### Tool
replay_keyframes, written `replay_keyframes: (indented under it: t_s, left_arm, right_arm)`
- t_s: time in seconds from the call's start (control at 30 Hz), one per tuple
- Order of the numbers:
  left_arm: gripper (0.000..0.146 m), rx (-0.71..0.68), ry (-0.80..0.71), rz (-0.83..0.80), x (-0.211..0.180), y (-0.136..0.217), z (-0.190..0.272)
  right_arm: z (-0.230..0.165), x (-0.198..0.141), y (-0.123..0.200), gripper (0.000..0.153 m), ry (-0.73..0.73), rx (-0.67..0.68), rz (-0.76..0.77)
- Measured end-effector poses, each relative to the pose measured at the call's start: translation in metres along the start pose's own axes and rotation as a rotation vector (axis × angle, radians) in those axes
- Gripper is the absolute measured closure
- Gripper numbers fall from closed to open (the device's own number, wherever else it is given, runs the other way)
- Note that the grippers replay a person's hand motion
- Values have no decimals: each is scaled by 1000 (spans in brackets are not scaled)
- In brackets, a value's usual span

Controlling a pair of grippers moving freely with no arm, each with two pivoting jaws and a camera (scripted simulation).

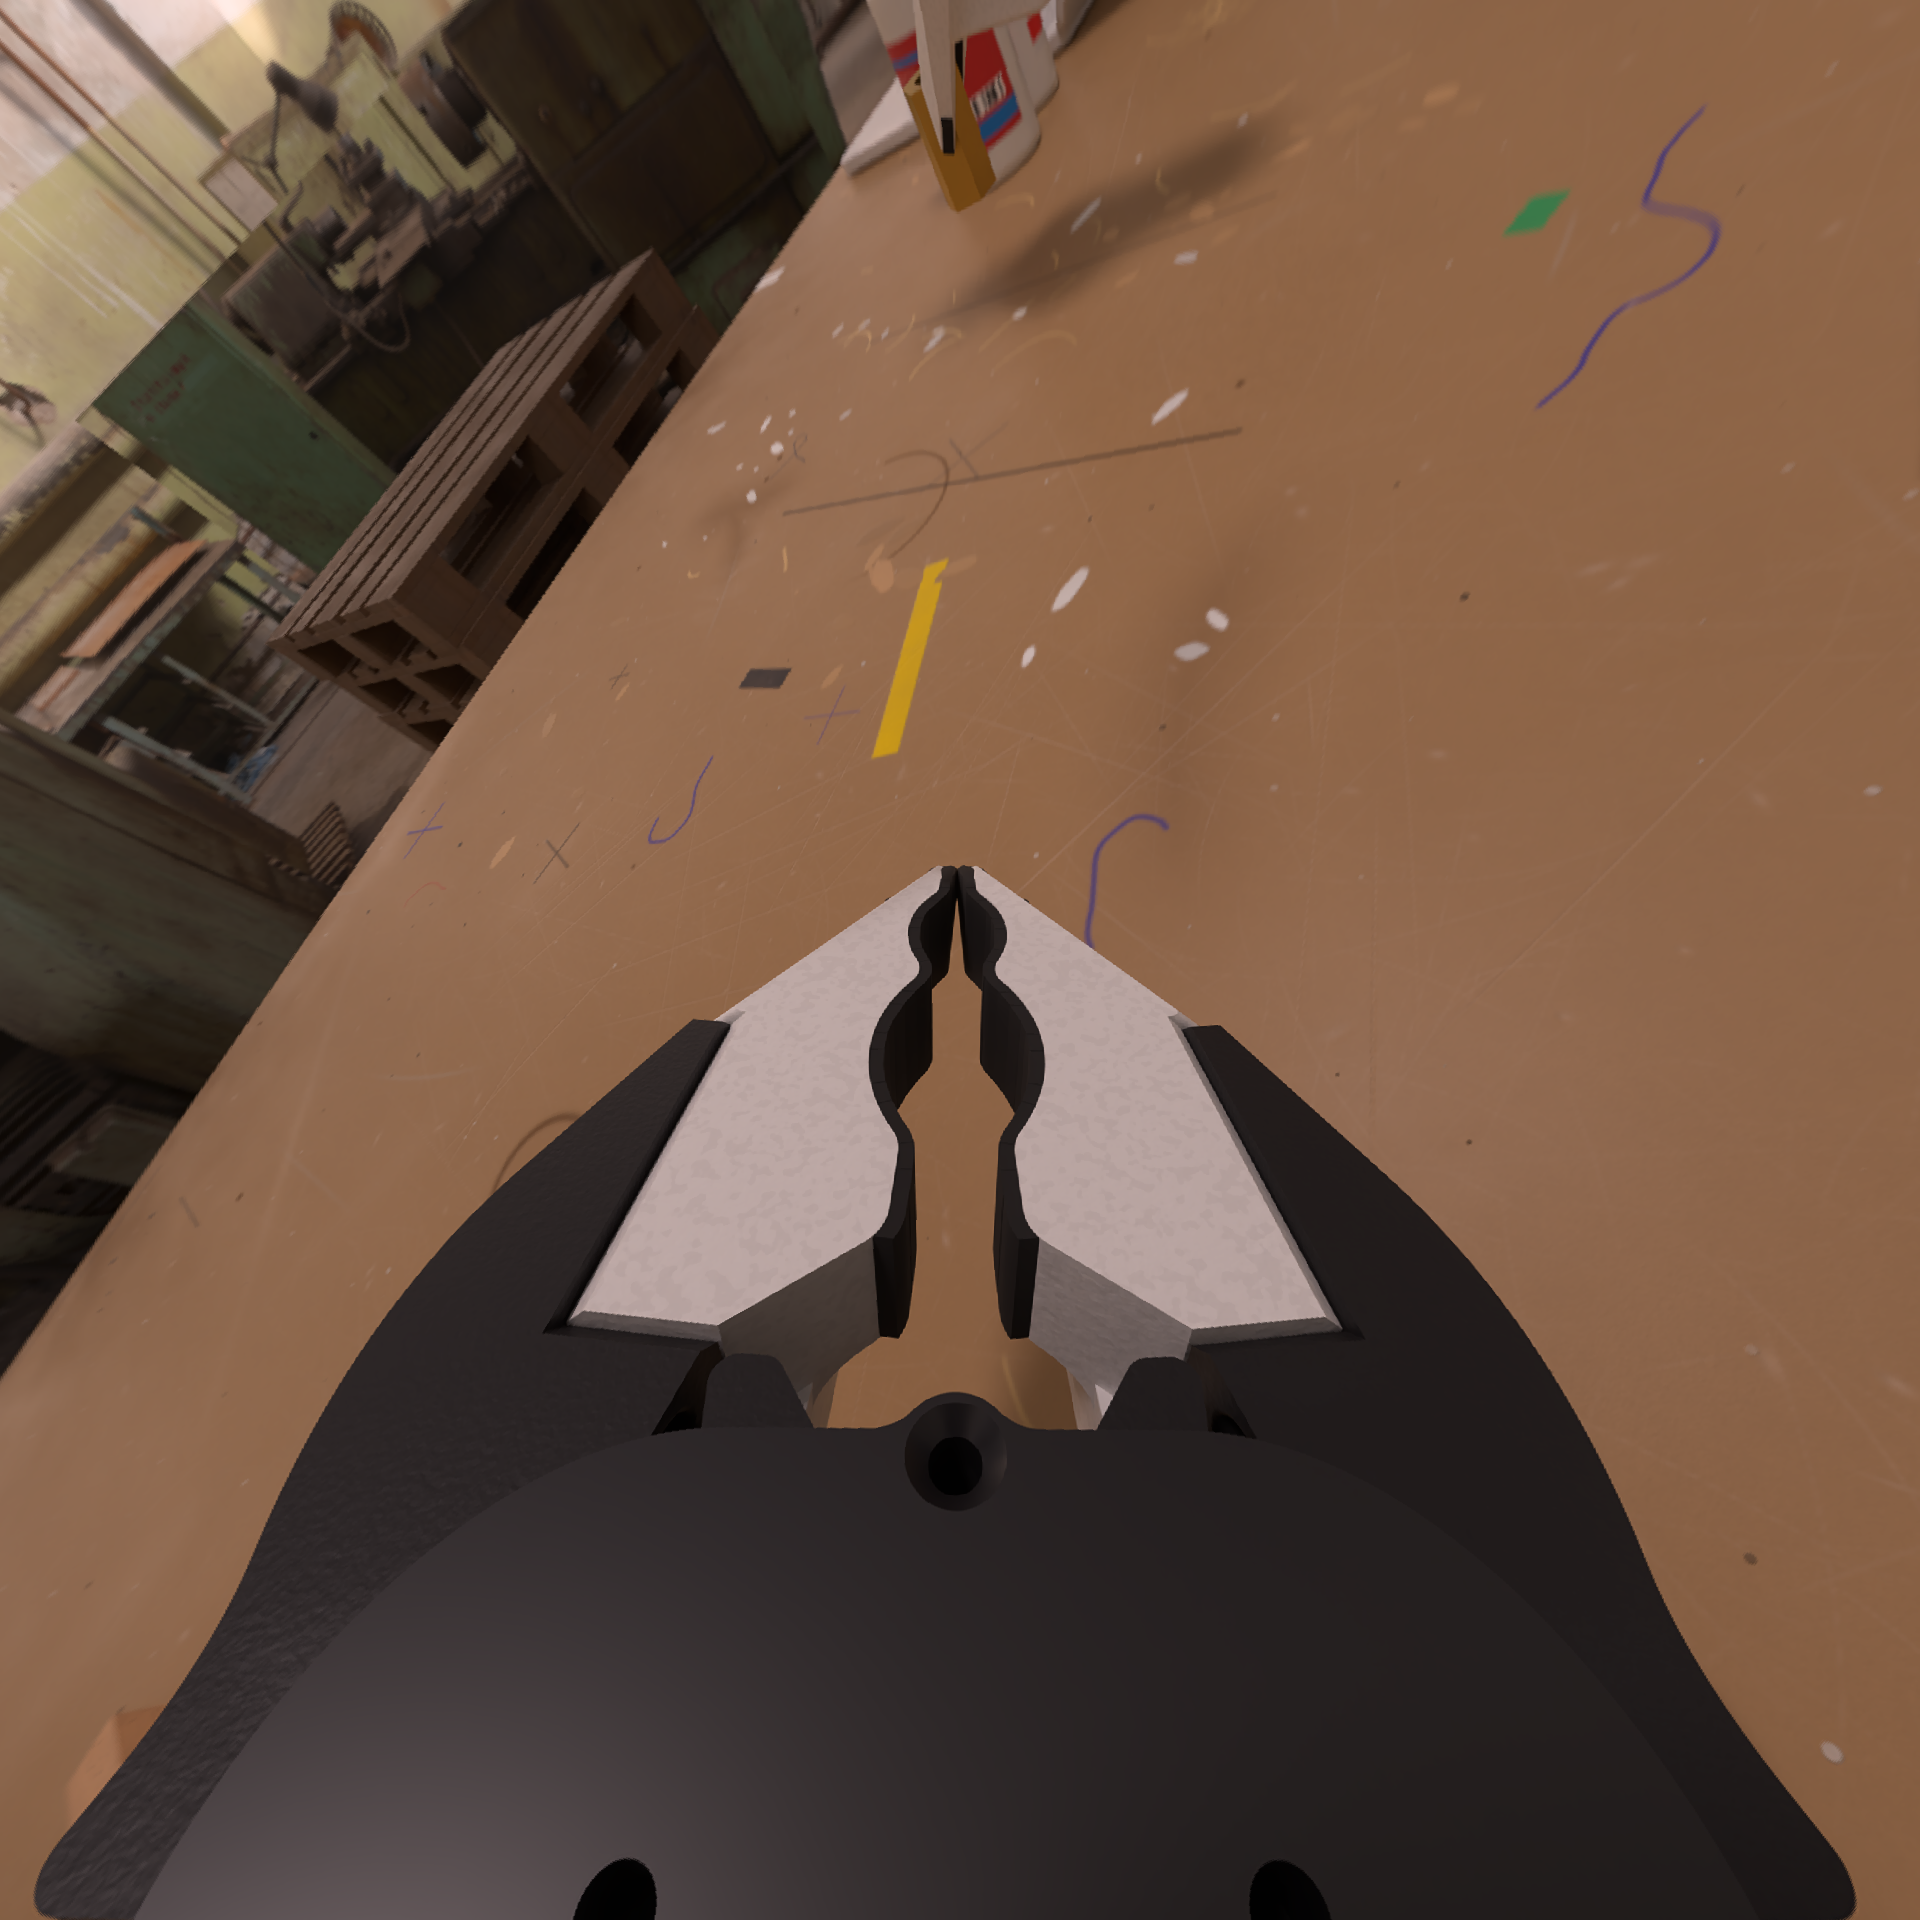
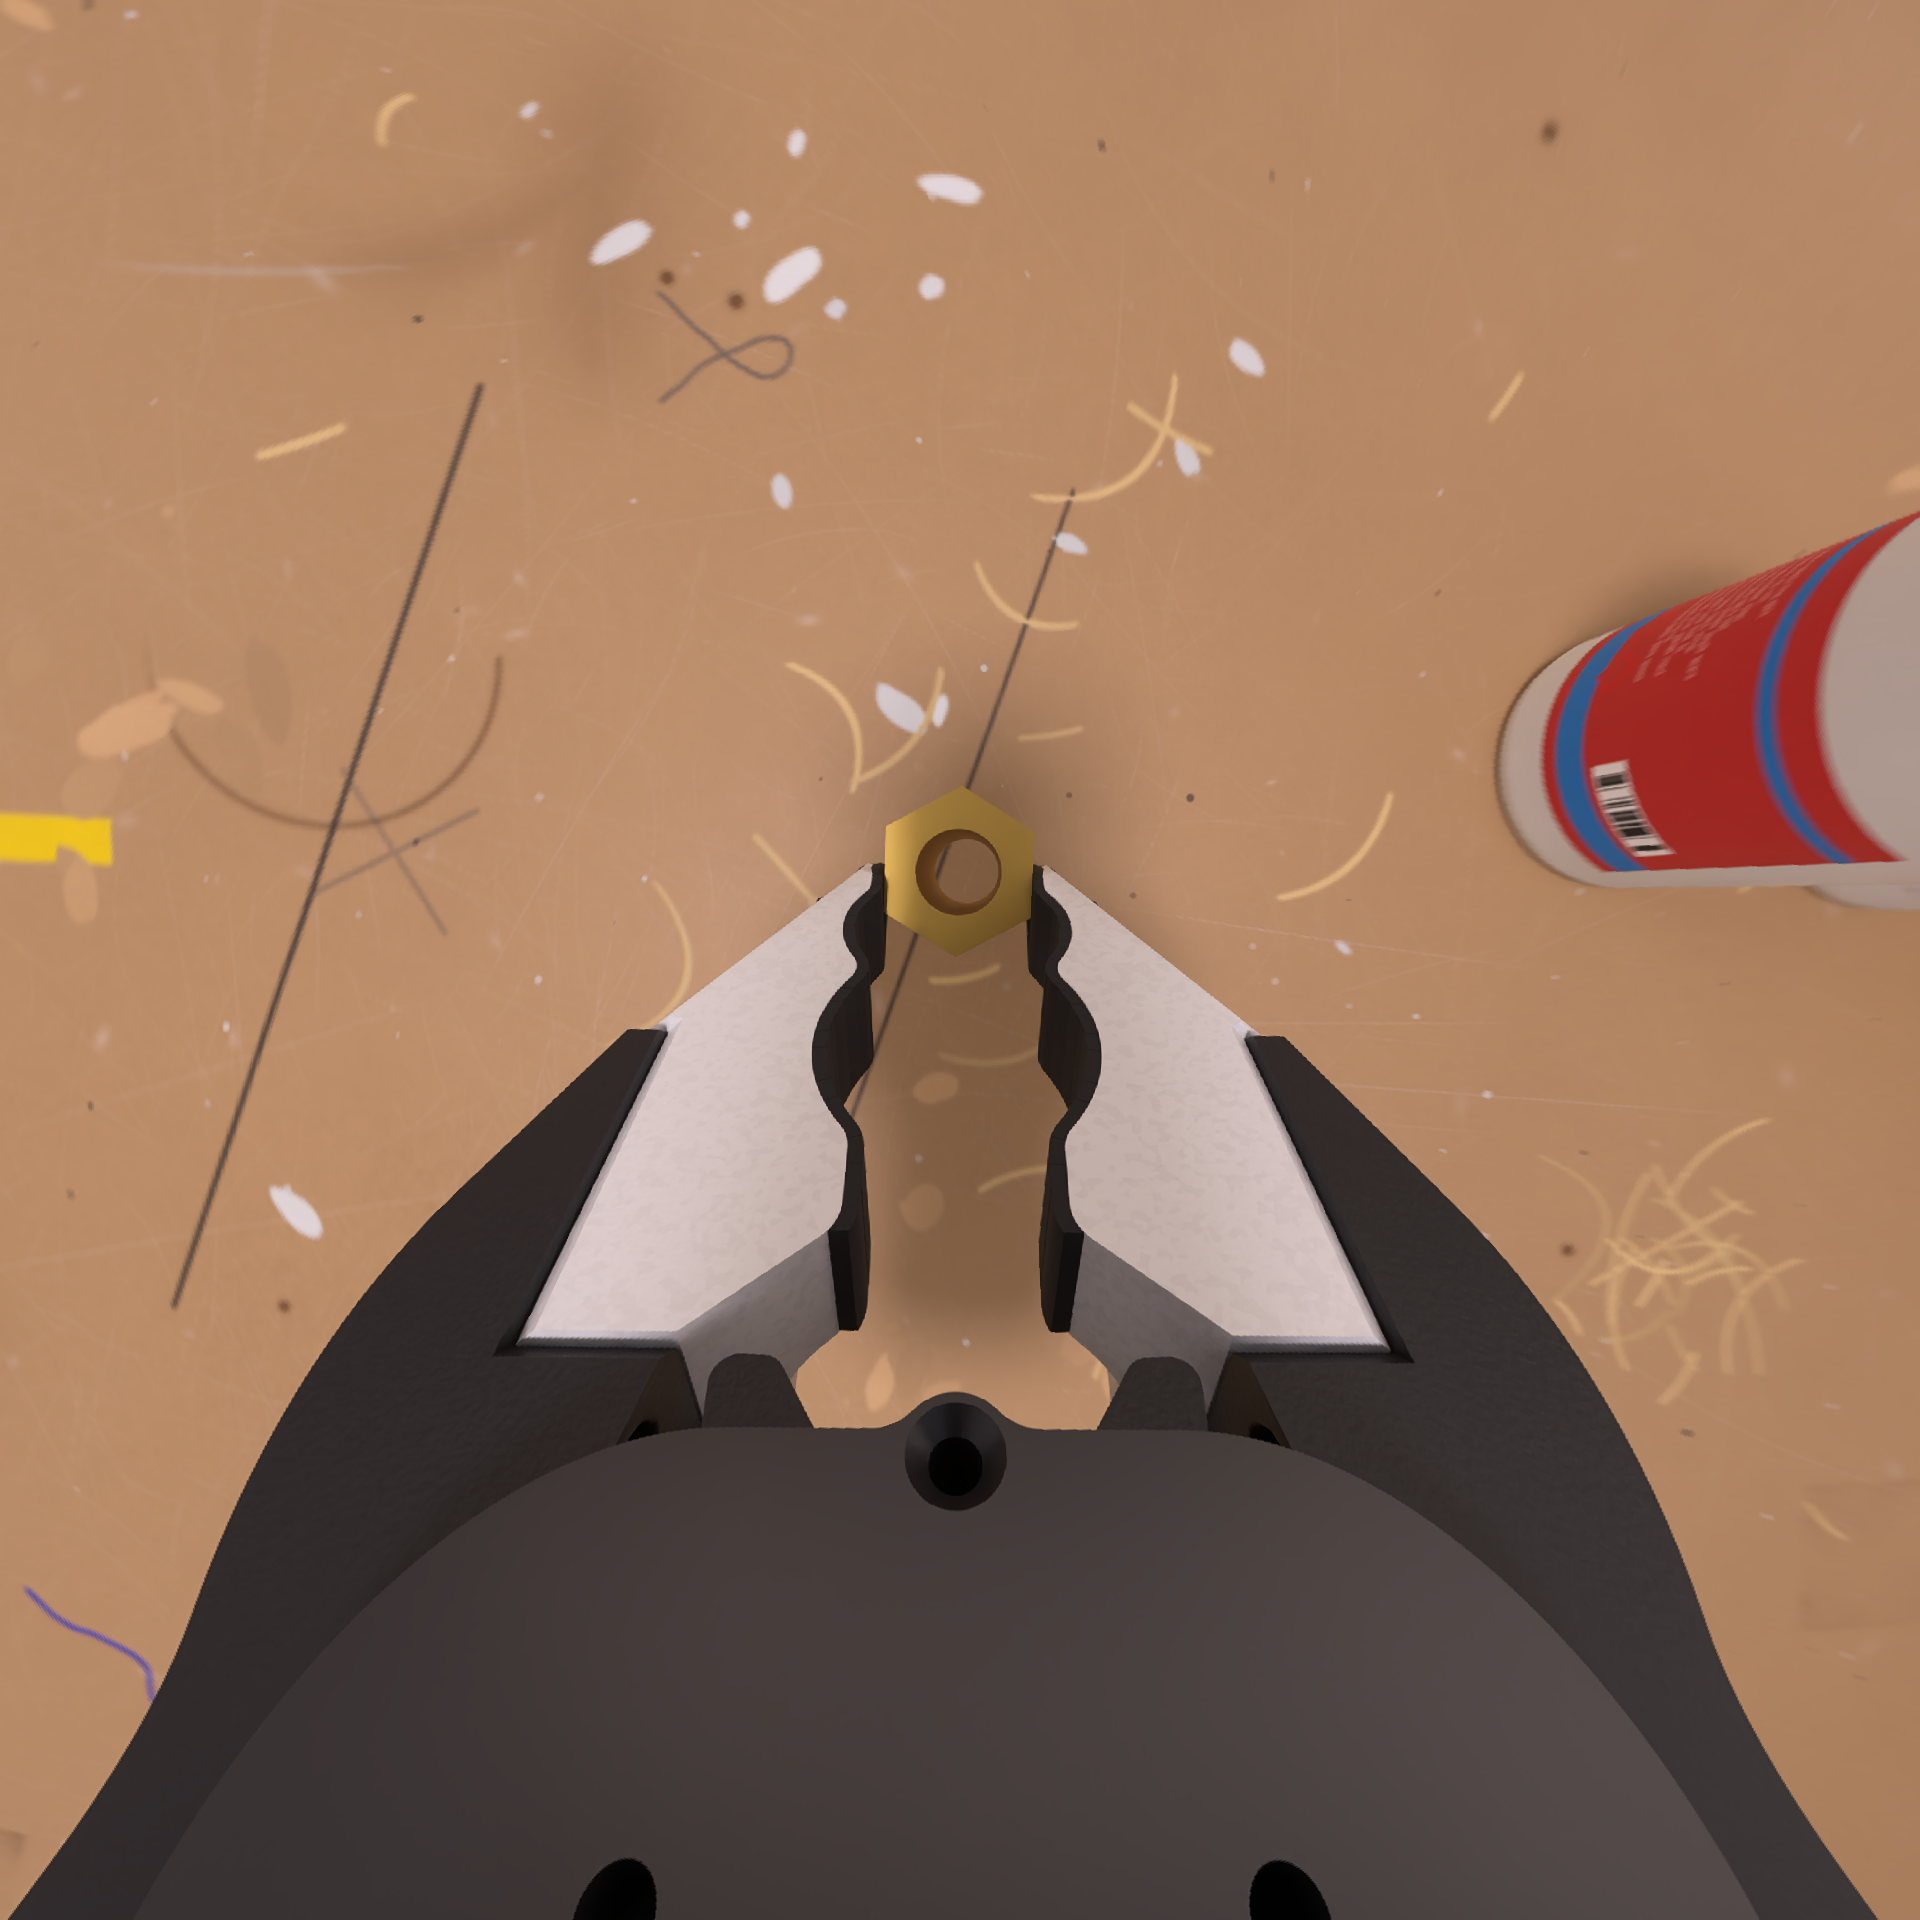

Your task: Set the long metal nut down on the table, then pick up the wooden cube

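Observation:
My right gripper (image 2: pixel 957 885) is shut on the long metal nut (image 2: pixel 957 871), a brass hexagon seen end-on, its two flat sides pinched between the fingertips above the brown table (image 2: pixel 1351 260). In the left wrist view the nut (image 1: pixel 961 156) hangs upright from the right gripper's white fingers (image 1: pixel 935 52) at the far end of the table, low over it; I cannot tell if it touches. My left gripper (image 1: pixel 957 873) is shut and empty above the table. A pale wooden corner (image 1: pixel 109 1756), possibly the wooden cube, peeks out behind the left gripper's body at the bottom left.
A white cylinder with red and blue bands (image 2: pixel 1714 748) lies on the table right of the nut; it also shows behind the nut (image 1: pixel 1013 94). The table's left edge (image 1: pixel 499 686) runs diagonally, with a wooden pallet (image 1: pixel 488 499) and machines beyond. A yellow tape strip (image 1: pixel 909 665) lies ahead.

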State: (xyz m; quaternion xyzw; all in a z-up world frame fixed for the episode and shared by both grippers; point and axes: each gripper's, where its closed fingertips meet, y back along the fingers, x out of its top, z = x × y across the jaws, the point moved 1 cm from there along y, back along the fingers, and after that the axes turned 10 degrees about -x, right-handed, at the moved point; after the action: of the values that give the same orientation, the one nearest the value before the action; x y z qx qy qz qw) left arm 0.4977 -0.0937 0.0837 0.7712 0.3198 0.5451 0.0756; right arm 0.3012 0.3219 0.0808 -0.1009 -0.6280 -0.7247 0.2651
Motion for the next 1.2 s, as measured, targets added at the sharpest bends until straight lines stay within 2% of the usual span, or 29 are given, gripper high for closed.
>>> replay_keyframes:
  t_s: [0.13,0.23,0.33,0.43,0.63,0.77,0.87,1.0,1.1,1.2]
  left_arm:
    - [146,4,-34,-48,-2,1,3]
    - [146,-3,-41,-59,-4,5,4]
    - [146,-10,-14,-58,-8,7,5]
    - [146,-30,4,-53,-13,7,7]
    - [146,-29,8,-63,-16,6,8]
    - [146,39,-4,-81,-13,14,-5]
    - [144,110,-3,-79,-5,39,-30]
    - [122,157,-22,-144,-6,80,-93]
    - [107,181,-98,-343,-36,101,-148]
    - [101,40,-108,-614,-90,112,-179]
  right_arm:
    - [-4,-2,-22,126,-101,78,-36]
    - [-9,-13,-34,126,-104,109,-101]
    - [-16,-16,-37,126,-133,152,-93]
    - [-22,-13,-32,126,-201,260,-66]
    - [-13,-8,-16,111,-234,270,-28]
    - [-17,13,18,111,-203,275,143]
    - [-49,33,68,109,-133,366,369]
    - [-124,44,129,109,43,501,628]
    - [-187,40,154,109,163,587,742]
    - [-243,34,163,108,250,687,817]
